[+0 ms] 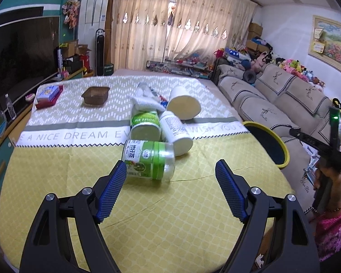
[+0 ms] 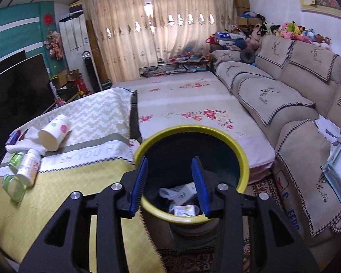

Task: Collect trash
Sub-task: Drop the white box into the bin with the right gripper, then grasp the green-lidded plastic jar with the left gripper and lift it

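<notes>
A green-labelled clear jar (image 1: 149, 162) lies on its side on the yellow tablecloth (image 1: 56, 177), just beyond my left gripper (image 1: 170, 168), which is open and empty. Behind the jar lie a second green jar (image 1: 145, 125), a white bottle (image 1: 176, 132), a paper cup (image 1: 184, 105) and crumpled white tissue (image 1: 145, 102). My right gripper (image 2: 171, 166) is open and empty above the yellow-rimmed bin (image 2: 243, 157), which holds white packaging (image 2: 184, 209). The bin also shows in the left wrist view (image 1: 282, 145). The cup (image 2: 54, 132) and the bottle (image 2: 28, 167) show at left in the right wrist view.
A brown tray (image 1: 95, 95) and a red box (image 1: 48, 95) sit at the table's far side. A beige sofa (image 2: 284, 104) runs along the right, with a floral mat (image 2: 193, 113) beside the table. A TV (image 1: 18, 54) stands to the left.
</notes>
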Tool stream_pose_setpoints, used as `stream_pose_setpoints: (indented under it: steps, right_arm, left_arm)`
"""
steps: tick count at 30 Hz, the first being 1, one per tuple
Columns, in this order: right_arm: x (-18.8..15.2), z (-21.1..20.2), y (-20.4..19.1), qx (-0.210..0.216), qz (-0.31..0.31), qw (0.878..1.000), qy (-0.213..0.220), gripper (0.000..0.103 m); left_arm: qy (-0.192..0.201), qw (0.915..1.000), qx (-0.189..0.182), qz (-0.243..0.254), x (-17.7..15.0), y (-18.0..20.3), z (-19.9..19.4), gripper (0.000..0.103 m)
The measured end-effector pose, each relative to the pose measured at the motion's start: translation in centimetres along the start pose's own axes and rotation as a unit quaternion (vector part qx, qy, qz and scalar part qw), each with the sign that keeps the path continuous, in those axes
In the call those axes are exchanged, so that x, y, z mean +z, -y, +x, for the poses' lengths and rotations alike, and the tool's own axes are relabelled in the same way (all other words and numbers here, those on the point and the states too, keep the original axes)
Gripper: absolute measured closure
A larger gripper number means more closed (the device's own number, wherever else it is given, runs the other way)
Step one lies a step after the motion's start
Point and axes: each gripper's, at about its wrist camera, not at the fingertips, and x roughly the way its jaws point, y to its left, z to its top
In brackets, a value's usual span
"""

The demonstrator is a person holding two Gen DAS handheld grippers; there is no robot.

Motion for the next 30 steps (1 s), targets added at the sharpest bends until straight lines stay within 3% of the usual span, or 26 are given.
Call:
stream_pose_setpoints:
  steps: [12, 30]
  right_arm:
    - [-0.3, -0.2, -2.1, 0.026, -0.017, 0.999, -0.009, 0.064]
    - [-0.7, 1.5, -2.6, 0.038, -0.022, 0.999, -0.032, 0.063]
  left_arm:
    - [-0.028, 0.9983, 0.041, 0.031, 0.8, -0.9, 5.2, 0.018]
    - [-0.068, 0.9958, 0.046, 0.040, 1.2, -0.8, 10.0, 0.019]
